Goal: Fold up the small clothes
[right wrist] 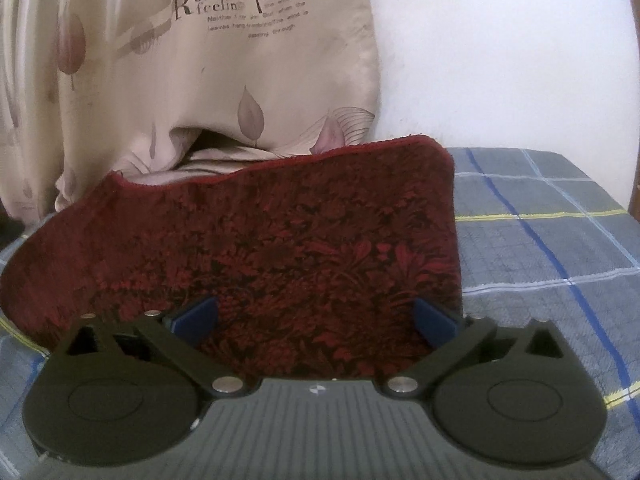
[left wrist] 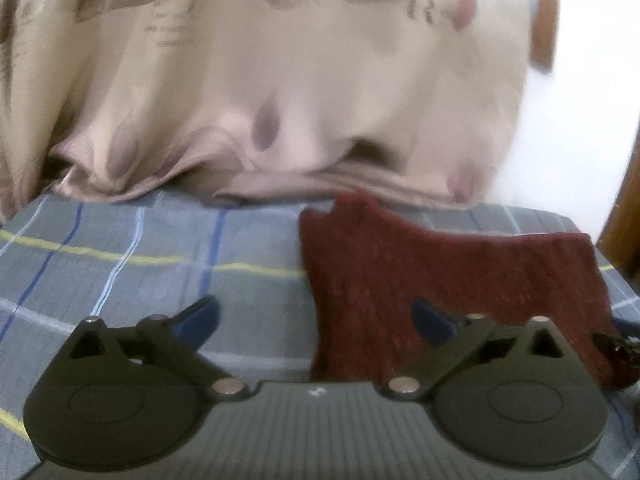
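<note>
Jaws on both grippers stand fully spread and grip nothing: the left gripper [left wrist: 316, 322] hovers at the left edge of the red cloth [left wrist: 452, 280], one blue pad [left wrist: 434, 322] over it and the other over the plaid sheet [left wrist: 140, 256]. Seen from the right gripper [right wrist: 316, 318], the cloth [right wrist: 256, 252] lies flat on the sheet [right wrist: 540, 240], spanning the gap between the pads [right wrist: 198, 318]. A beige curtain [right wrist: 180, 92] hangs just behind it.
</note>
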Tool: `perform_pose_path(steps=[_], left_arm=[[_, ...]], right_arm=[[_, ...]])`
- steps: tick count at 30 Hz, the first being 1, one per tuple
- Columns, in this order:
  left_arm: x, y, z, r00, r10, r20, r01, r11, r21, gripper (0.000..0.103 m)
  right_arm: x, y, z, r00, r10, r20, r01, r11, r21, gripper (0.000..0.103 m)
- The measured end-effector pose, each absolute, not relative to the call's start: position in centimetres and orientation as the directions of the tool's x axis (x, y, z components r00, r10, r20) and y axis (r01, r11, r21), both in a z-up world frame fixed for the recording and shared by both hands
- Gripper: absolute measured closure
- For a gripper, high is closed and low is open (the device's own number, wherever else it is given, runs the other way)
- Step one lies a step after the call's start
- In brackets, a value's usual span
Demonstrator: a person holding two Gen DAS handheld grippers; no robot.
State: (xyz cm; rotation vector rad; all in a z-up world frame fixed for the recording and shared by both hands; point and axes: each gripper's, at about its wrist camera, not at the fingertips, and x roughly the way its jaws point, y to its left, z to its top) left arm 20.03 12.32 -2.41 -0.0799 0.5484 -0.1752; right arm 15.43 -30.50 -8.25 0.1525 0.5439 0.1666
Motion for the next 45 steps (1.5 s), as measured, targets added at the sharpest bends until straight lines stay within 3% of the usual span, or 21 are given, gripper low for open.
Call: perform_pose_path(steps=[4, 7, 11, 12, 13, 15, 19, 27, 35, 42, 43, 45], left_arm=[[21.7, 12.1, -1.2, 0.835, -0.314, -0.452, 0.26, 0.949, -0.178, 0.0], [24.8, 10.6, -0.7, 0.844, -0.247, -0.477, 0.219, 0.969, -0.114, 0.0], [28.8, 9.1, -1.6, 0.815, -0.28, -0.507, 0.269, 0.958, -0.098, 0.003], [29.5, 8.9, -2.1, 0.804, -0.279, -0.526, 0.261, 0.959, -0.109, 0.018], [30.5, 8.9, -2.7, 0.78, -0.286, -0.557, 0.253, 0.958, -0.137, 0.04], [31.9, 9.2, -4.0, 0.743, -0.286, -0.605, 0.217, 0.958, -0.187, 0.059], [31.7, 11.1, -5.7, 0.734, -0.328, -0.595, 0.176, 0.938, -0.3, 0.082], [29.8, 13.3, -6.8, 0.74, -0.236, -0.63, 0.064, 0.957, -0.284, 0.084], [30.0, 12.0, -6.2, 0.741, -0.292, -0.605, 0.149, 0.95, -0.276, 0.083], [31.2, 11.7, -6.6, 0.735, -0.269, -0.622, 0.173, 0.962, -0.212, 0.071], [31.4, 11.6, -6.8, 0.734, -0.259, -0.628, 0.169, 0.965, -0.201, 0.064], [31.7, 12.1, -7.0, 0.732, -0.268, -0.627, 0.152, 0.961, -0.232, 0.061]], right_arm=[[15.4, -30.9, -8.2, 0.845, 0.215, -0.489, -0.121, 0.969, 0.216, 0.0], [15.3, -31.3, -8.2, 0.849, 0.23, -0.476, -0.125, 0.962, 0.241, 0.0], [15.0, -31.9, -8.2, 0.855, 0.246, -0.456, -0.128, 0.953, 0.274, 0.0], [14.9, -32.0, -8.2, 0.859, 0.249, -0.448, -0.128, 0.951, 0.283, 0.0], [14.8, -32.2, -8.2, 0.862, 0.251, -0.44, -0.126, 0.948, 0.293, 0.0], [14.5, -32.7, -8.2, 0.869, 0.256, -0.423, -0.121, 0.94, 0.319, 0.0], [14.3, -33.6, -8.3, 0.876, 0.272, -0.397, -0.119, 0.921, 0.37, 0.0], [14.1, -34.2, -8.3, 0.882, 0.29, -0.372, -0.13, 0.907, 0.4, 0.0], [14.2, -34.3, -8.3, 0.88, 0.296, -0.372, -0.133, 0.904, 0.406, 0.0], [14.0, -34.3, -8.4, 0.88, 0.296, -0.371, -0.131, 0.903, 0.409, 0.0], [14.0, -34.3, -8.4, 0.881, 0.296, -0.37, -0.13, 0.902, 0.411, 0.0], [14.0, -34.3, -8.4, 0.881, 0.295, -0.37, -0.128, 0.901, 0.414, 0.0]])
